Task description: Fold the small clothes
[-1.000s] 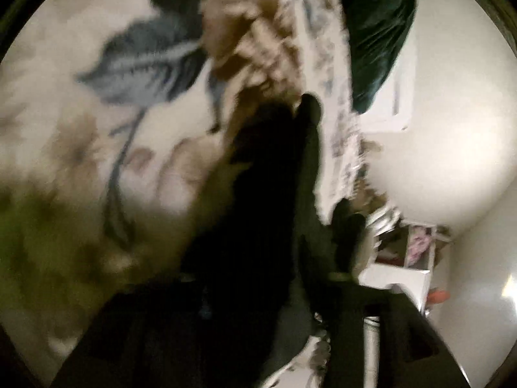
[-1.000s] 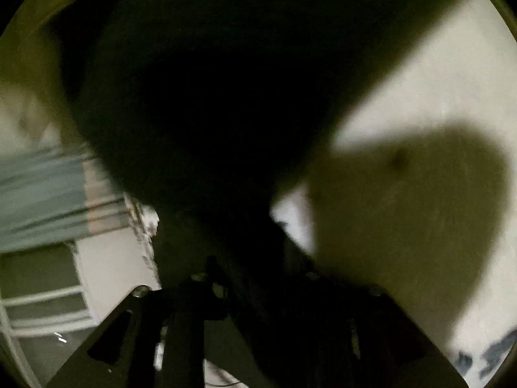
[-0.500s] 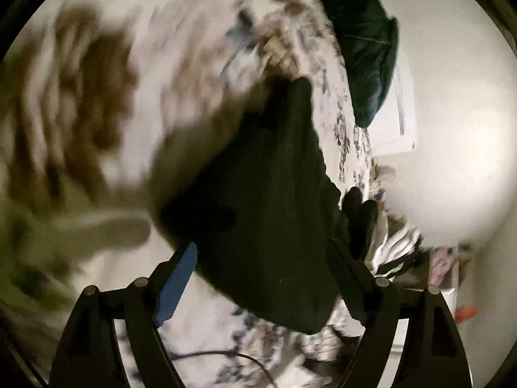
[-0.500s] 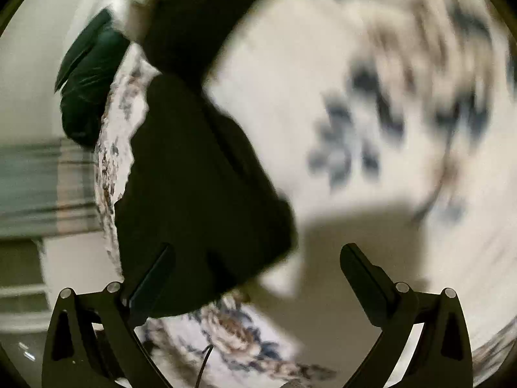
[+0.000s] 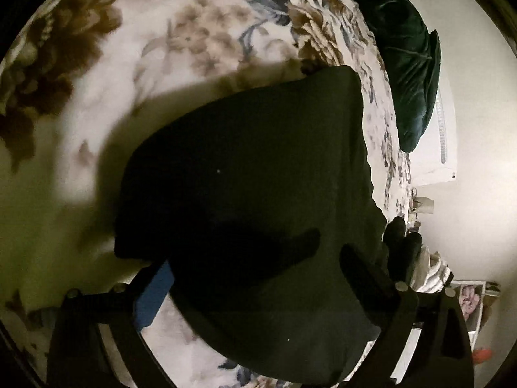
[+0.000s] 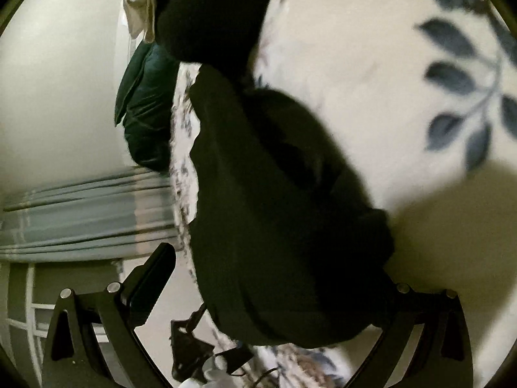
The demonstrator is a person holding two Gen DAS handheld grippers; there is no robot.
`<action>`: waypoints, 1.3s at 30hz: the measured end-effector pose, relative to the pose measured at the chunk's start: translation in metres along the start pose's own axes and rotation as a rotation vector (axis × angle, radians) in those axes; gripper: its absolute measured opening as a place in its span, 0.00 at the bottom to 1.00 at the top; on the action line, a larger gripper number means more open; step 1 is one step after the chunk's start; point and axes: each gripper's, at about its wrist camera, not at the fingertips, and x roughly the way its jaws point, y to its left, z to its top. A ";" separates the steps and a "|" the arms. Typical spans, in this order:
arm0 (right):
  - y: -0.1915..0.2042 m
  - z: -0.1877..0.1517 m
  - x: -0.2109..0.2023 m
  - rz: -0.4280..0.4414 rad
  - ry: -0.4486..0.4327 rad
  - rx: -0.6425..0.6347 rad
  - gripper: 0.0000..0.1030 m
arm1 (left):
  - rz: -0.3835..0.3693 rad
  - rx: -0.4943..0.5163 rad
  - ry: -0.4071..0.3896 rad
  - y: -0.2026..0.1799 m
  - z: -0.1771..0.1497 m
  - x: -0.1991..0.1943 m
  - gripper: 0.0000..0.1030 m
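A black garment [image 5: 252,187] lies folded on the floral bedspread [image 5: 200,26]. In the left wrist view my left gripper [image 5: 258,278] hovers over its near edge with its jaws opening. The blue-padded finger [image 5: 155,291] stands off the cloth's left side and neither pad presses on it. In the right wrist view the same black garment [image 6: 274,210] fills the middle. My right gripper [image 6: 271,274] is open wide. Its left finger [image 6: 155,274] is free of the cloth, and the right finger is partly hidden behind the garment's edge.
A dark green cushion [image 5: 407,74] [image 6: 145,113] rests at the bed's far edge by the wall. More black cloth [image 6: 210,9] and a white cloth [image 6: 139,3] lie further up the bed. Grey-blue curtains [image 6: 80,213] hang beyond the edge. A cable and a black device [image 6: 194,349] sit near my right gripper.
Both grippers have let go of the black garment and drawn back from it, their jaws spreading wide. The garment now lies flat on the bedspread.
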 end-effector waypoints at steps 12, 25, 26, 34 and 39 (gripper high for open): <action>-0.006 0.006 0.022 -0.008 0.049 0.024 1.00 | 0.050 -0.019 0.007 0.016 -0.018 -0.017 1.00; -0.003 0.014 0.035 -0.058 0.035 0.062 0.97 | 0.113 -0.135 -0.171 0.004 0.007 0.008 0.93; -0.002 0.014 0.035 -0.074 0.023 0.064 0.82 | 0.107 -0.123 -0.193 0.000 0.006 0.006 0.86; 0.011 0.003 0.027 -0.151 -0.027 0.058 0.38 | 0.044 0.014 -0.262 -0.013 -0.009 -0.033 0.40; 0.027 -0.010 0.006 -0.120 -0.015 0.043 0.35 | 0.004 0.050 -0.262 -0.015 -0.033 -0.073 0.40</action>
